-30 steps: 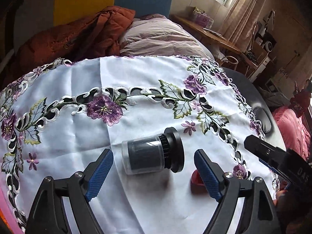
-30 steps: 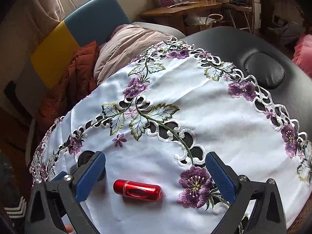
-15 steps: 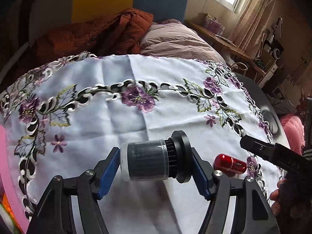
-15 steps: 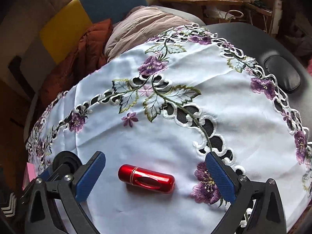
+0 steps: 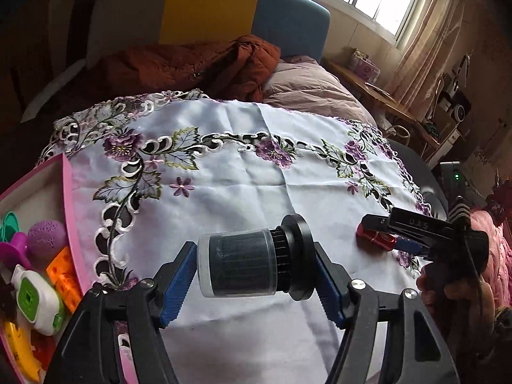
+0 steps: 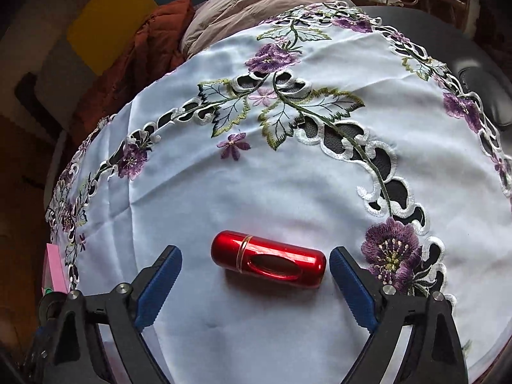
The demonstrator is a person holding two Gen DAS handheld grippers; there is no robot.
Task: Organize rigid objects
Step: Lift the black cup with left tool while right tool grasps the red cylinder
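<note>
The left tool [image 5: 256, 275] grips a stiff, light clear-capped black cylinder [image 5: 252, 262] end to end, near the table's front edge. The right tool [image 6: 256, 275] gapes wide around a glossy, slippery red metal capsule [image 6: 268, 259]; best clamped across its ends.

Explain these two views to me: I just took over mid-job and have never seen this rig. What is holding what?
No robot here: a person holds a two-finger clamp in each hand, with a camera on each looking along its blue fingers. In the left view, the left gripper is shut on a canister, above a white cloth; a pink box of toys sits at left. In the right view, the right gripper is open around a red tube lying on the cloth, not gripping it.
</note>
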